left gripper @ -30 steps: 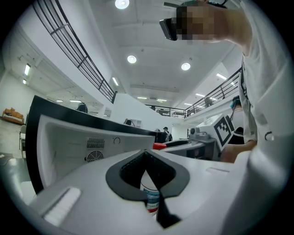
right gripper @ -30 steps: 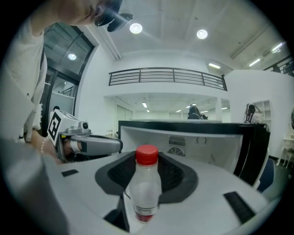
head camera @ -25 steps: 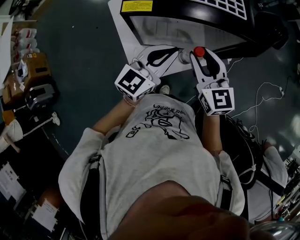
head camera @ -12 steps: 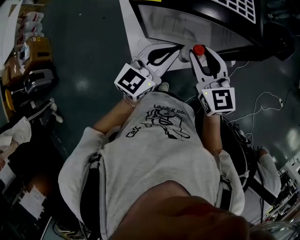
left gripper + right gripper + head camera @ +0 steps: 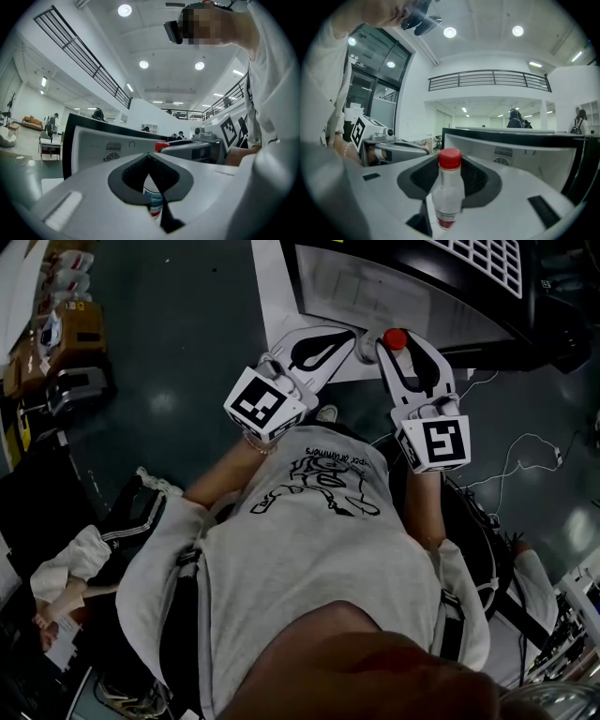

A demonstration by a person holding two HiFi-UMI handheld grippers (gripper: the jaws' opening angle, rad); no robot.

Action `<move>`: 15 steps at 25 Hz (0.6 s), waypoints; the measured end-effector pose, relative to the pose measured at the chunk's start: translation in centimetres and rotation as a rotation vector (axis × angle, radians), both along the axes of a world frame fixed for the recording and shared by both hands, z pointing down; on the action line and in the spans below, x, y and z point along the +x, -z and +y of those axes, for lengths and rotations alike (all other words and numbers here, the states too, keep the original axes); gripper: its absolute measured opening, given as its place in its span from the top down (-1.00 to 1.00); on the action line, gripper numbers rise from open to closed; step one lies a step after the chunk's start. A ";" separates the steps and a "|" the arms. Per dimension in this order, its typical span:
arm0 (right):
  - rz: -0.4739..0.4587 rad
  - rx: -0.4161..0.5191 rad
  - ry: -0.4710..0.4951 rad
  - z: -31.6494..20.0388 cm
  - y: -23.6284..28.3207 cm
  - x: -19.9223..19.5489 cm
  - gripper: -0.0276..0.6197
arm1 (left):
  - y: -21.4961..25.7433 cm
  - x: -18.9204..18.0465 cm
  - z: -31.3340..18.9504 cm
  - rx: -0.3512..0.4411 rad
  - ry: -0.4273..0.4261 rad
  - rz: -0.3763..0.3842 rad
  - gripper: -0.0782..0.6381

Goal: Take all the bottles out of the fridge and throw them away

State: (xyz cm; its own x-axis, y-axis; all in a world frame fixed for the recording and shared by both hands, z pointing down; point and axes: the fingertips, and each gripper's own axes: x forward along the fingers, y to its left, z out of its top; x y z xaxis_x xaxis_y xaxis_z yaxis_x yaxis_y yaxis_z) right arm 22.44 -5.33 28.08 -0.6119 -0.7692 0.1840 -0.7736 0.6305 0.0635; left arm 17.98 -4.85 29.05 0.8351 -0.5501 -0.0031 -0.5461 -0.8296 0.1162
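Between the right hand-held gripper (image 5: 397, 351) jaws: one clear red-capped bottle (image 5: 449, 192), upright. The jaws stand fairly wide and are clamped on its body.
Between the left hand-held gripper (image 5: 343, 338) jaws: one labelled bottle (image 5: 152, 197) with a blue and red label. Only a strip of it shows in the gap. The jaws are drawn narrow, and I read that as a grip on it, though the pad contact is hard to make out.
Just beyond both sets of jaw tips: one black-framed white cabinet (image 5: 412, 292) standing on the floor, which I take for the fridge. Both bottles are outside it.
Under the left hand-held gripper: one white sheet (image 5: 272, 296) lying on the dark floor.
To the right of the right hand-held gripper: loose cables (image 5: 525, 451) on the floor.
Step in hand: carrying. By my judgement these two bottles are out of the fridge and not yet thrown away.
Next move calls for: finding the bin, since none shows in any view. I should keep both grips firm on the way, then let go over the bin one hand at a time.
After that: go back to the fridge. Its inside is not visible, so I cannot say whether any bottles are left in it.
Count, bottles: two.
Count, red caps: one, as the labelled bottle's top is hidden.
Count, hand-held grippers: two, each with a marker cube.
Count, fridges: one.
Count, bins: none in view.
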 end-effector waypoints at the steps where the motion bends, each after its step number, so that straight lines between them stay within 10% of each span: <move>1: -0.002 0.000 0.004 -0.1 0.0 -0.2 0.45 | 0.0 -0.2 -0.1 0.000 0.002 -0.002 0.76; 15: -0.001 0.008 0.103 0.1 0.8 -6.8 0.45 | 0.4 -7.1 0.5 -0.003 0.091 -0.004 0.76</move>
